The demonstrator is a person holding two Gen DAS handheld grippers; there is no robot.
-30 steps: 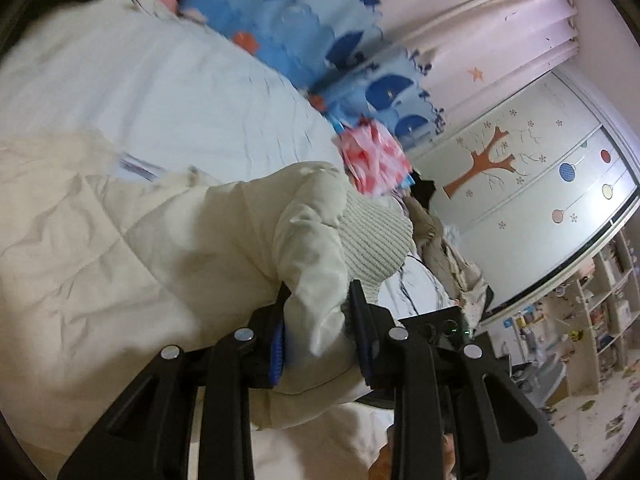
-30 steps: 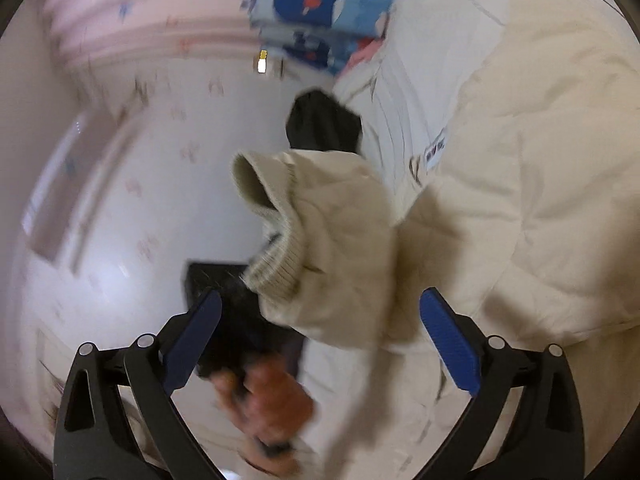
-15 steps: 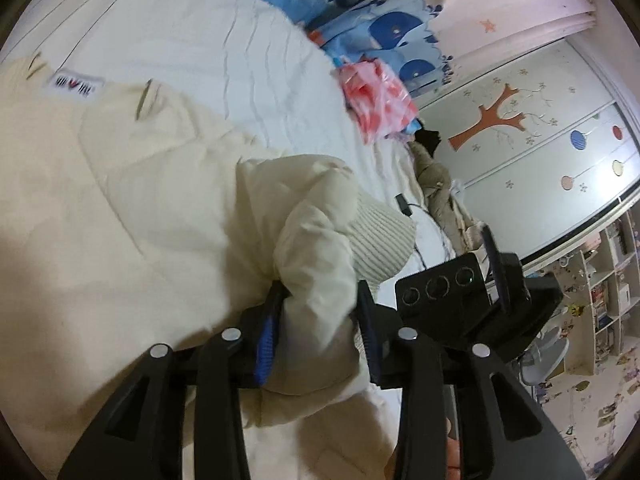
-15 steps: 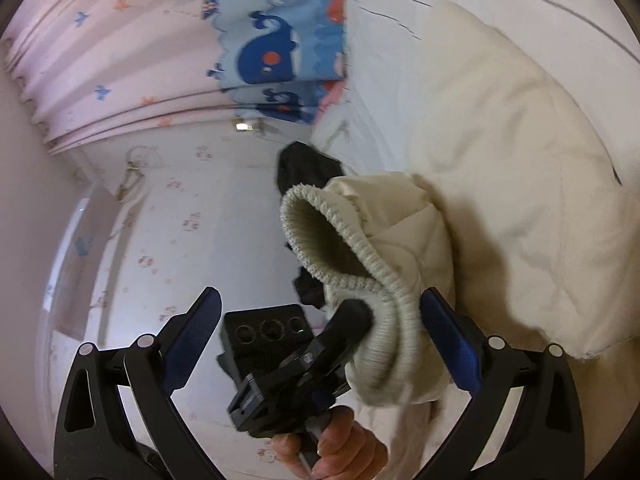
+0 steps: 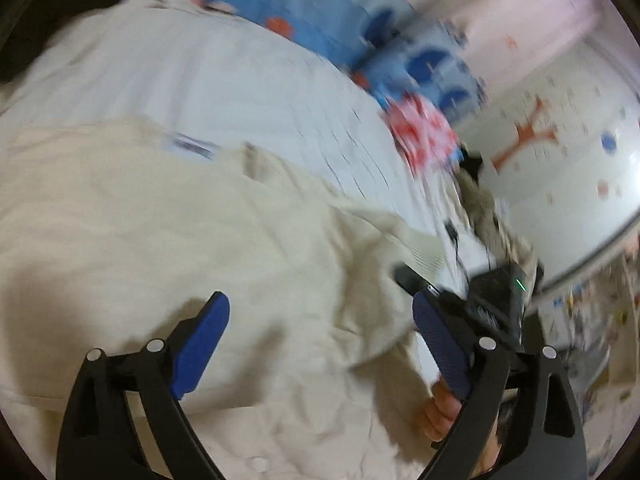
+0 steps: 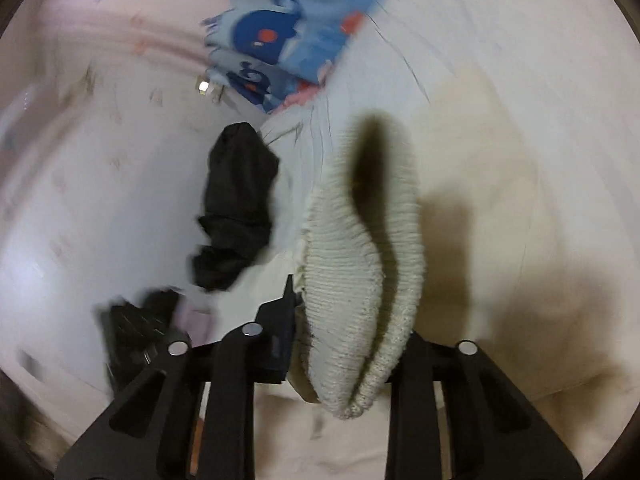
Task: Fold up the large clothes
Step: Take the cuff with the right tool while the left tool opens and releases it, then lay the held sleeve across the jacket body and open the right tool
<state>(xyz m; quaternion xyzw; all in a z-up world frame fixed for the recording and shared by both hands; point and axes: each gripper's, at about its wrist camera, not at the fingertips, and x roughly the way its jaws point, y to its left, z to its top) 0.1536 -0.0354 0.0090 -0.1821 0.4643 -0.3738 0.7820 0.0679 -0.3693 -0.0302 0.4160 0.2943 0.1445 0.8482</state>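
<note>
A large cream padded jacket point(image 5: 168, 248) lies spread on the white bed sheet point(image 5: 224, 80). Its sleeve point(image 5: 372, 264) ends in a ribbed knit cuff point(image 6: 360, 280). My left gripper point(image 5: 320, 328) is open and empty just above the jacket, its blue pads apart on either side of the sleeve. My right gripper point(image 6: 348, 340) is shut on the ribbed cuff, which bulges out between its jaws. The right gripper also shows in the left wrist view point(image 5: 480, 304), at the sleeve's end. Both views are blurred by motion.
A blue whale-print quilt point(image 5: 320, 12) and a pink-red cloth point(image 5: 424, 132) lie at the far side of the bed. A black garment point(image 6: 236, 208) hangs at the bed's edge. A wardrobe with a tree decal point(image 5: 532, 136) stands beyond.
My left gripper has let go of the sleeve and opened wide. My right gripper has closed on the ribbed cuff. The sleeve now lies lower, across the jacket.
</note>
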